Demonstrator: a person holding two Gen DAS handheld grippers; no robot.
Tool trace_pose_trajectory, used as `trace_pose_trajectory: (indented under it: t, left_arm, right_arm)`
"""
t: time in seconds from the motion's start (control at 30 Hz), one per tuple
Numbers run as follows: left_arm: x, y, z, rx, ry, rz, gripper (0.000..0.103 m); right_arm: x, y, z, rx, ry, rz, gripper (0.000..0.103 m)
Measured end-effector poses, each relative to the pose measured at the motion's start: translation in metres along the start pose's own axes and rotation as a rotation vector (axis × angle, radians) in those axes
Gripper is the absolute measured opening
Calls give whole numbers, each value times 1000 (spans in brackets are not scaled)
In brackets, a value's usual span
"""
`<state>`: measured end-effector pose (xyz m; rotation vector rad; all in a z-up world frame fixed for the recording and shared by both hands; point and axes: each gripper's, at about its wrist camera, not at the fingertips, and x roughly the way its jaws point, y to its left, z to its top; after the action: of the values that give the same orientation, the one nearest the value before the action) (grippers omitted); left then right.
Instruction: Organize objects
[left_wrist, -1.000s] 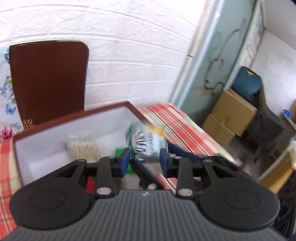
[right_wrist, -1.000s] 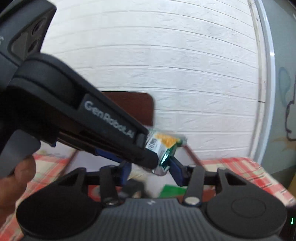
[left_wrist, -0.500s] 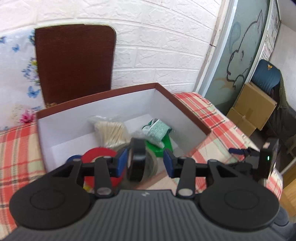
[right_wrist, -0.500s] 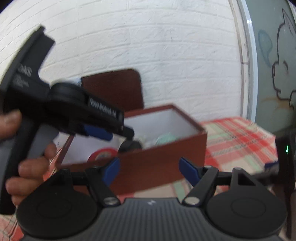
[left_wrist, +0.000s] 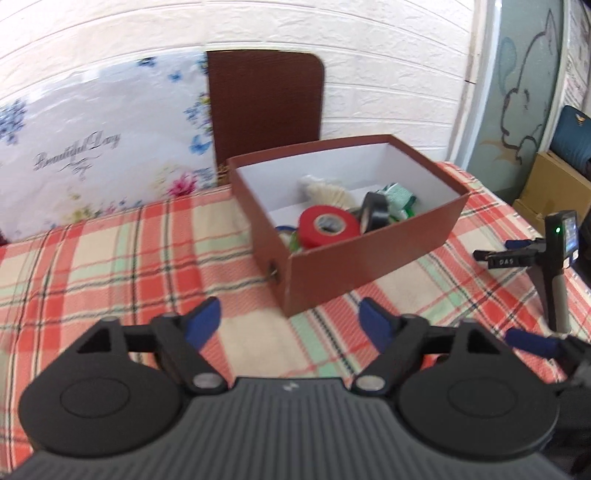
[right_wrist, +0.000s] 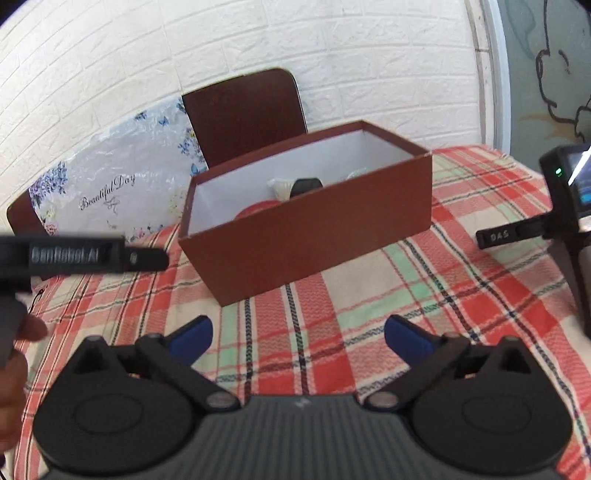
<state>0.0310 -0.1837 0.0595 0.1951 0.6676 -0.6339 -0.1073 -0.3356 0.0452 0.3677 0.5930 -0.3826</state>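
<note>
Left wrist: both tools, left (left_wrist: 290, 319) and right (right_wrist: 297, 338), just opened wide, empty, short of box (left_wrist: 369, 266) edge.

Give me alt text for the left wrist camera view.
An open left claw, nothing between its blue fingers, points at a brown box on a plaid tablecloth. Inside lie a red tape roll and a black tape roll.

Even, bright daylight lit both views; shadows were soft. Fisheye curvature bent the brick wall (left_wrist: 388, 66) at the edges; slight motion blur softened detail.
</note>
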Motion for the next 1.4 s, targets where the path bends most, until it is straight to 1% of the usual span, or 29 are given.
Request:
trace_pose_trajectory:
  t: [0.03, 0.13, 0.23, 0.33, 0.5, 0.7, 0.83, 0.93, 1.03, 1.17, 1.23, 1.4]
  left_arm:
    - [-4, 3, -5, 0, 10, 12, 95]
    - [-15, 11, -19, -8, 28, 47, 98]
    - [-25, 20, -30, -26, 29, 58, 100]
    - [-34, 26, -37, -40, 23, 68, 103]
    - [-45, 28, -43, -41, 9, 101, 103]
    - [-58, 25, -48, -35, -30, 152, 103]
    - [-67, 21, -49, -40, -77, 193, 103]
    - [-74, 16, -50, -19, -123, 235, 103]
    - [-74, 12, -49, 3, -137, 263, 103]
    - [-67, 10, -47, -15, -109, 271, 103]
    - [-62, 7, -46, -26, -76, 275, 103]
    - [-50, 2, -49, -55, 15, 255, 103]
  right_arm:
    - [-5, 1, 0, 8, -1, -2, 103]
    - [-17, 1, -3, 62, 9, 12, 103]
    - [-21, 3, -6, 104, 36, 22, 103]
    - [-28, 10, -9, 93, 32, 8, 103]
    - [-44, 25, -11, 40, 0, 20, 103]
    - [-58, 33, -15, 12, -20, 28, 103]
    - [-63, 33, -16, 18, -31, 34, 103]
    - [-65, 31, -17, 6, -40, 39, 103]
    - [-62, 30, -18, 3, -35, 52, 103]
    - [-53, 26, -16, 1, -26, 67, 103]
    - [-47, 22, -15, 5, -20, 72, 103]
    - [-34, 8, -18, 34, 11, 72, 103]
